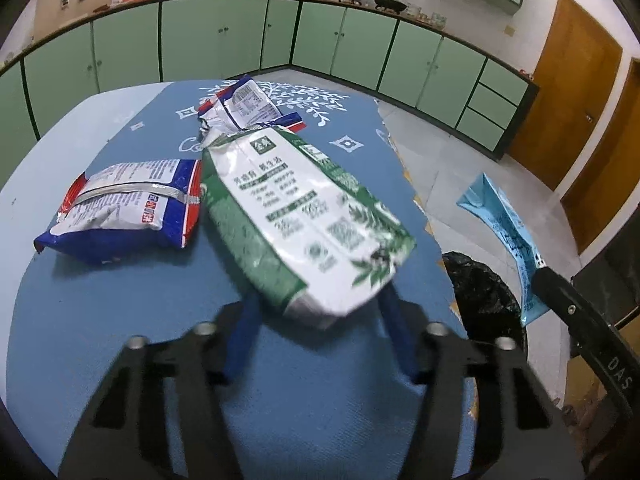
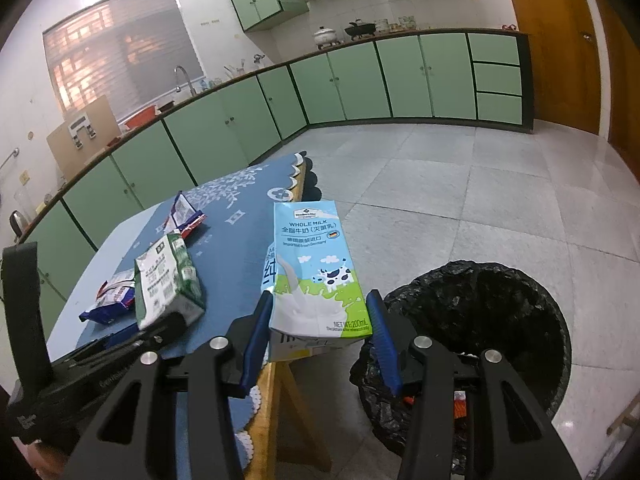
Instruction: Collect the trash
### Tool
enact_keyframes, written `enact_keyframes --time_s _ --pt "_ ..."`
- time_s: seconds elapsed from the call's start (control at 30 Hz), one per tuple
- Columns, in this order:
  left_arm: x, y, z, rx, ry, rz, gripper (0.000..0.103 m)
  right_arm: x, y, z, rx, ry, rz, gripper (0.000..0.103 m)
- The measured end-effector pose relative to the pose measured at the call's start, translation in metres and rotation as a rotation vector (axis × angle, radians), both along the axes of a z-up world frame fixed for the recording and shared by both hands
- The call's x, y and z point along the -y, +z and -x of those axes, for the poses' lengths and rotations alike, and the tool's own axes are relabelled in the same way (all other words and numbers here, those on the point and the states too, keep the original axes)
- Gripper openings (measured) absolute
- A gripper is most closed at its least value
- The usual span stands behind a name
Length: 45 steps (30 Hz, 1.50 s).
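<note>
Left wrist view: green-white carton (image 1: 304, 216) on blue-clothed table (image 1: 120, 320), near end between left gripper (image 1: 320, 320) fingers, half open; contact cannot be told. Judged light, stiff, crushable; best taken across narrow end. Right gripper (image 2: 318, 320) clamped on blue milk carton (image 2: 316, 272) beside lined bin (image 2: 480, 320). Counted: two cartons, two wrappers, nearer wrapper (image 1: 128, 208), farther wrapper (image 1: 244, 108).

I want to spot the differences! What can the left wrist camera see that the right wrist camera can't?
Only the left wrist view shows the left gripper closed on the green carton. Only the right wrist view shows the cow picture on the blue milk carton, the window, and inside the trash bin. Both show the blue tablecloth, the snack wrappers and green cabinets.
</note>
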State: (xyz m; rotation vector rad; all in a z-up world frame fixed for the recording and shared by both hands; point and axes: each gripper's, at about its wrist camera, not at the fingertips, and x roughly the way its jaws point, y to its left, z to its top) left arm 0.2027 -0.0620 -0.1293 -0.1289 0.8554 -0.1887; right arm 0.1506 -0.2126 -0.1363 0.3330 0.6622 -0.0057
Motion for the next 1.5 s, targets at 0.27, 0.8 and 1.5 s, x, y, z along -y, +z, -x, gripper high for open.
enact_keyframes --time_s 0.27,0.8,1.5 --pt "-0.013 0.005 0.005 0.017 0.012 0.04 0.022 -0.003 -0.002 -0.001 -0.007 0.011 0.001 0.047" --pt "-0.017 0.04 0.033 0.141 -0.091 0.067 0.003 0.009 -0.001 0.007 -0.008 -0.035 0.004 0.047" --pt "0.164 0.017 0.041 0.072 -0.501 0.129 0.003 0.133 -0.035 0.073 -0.129 -0.296 0.054 0.047"
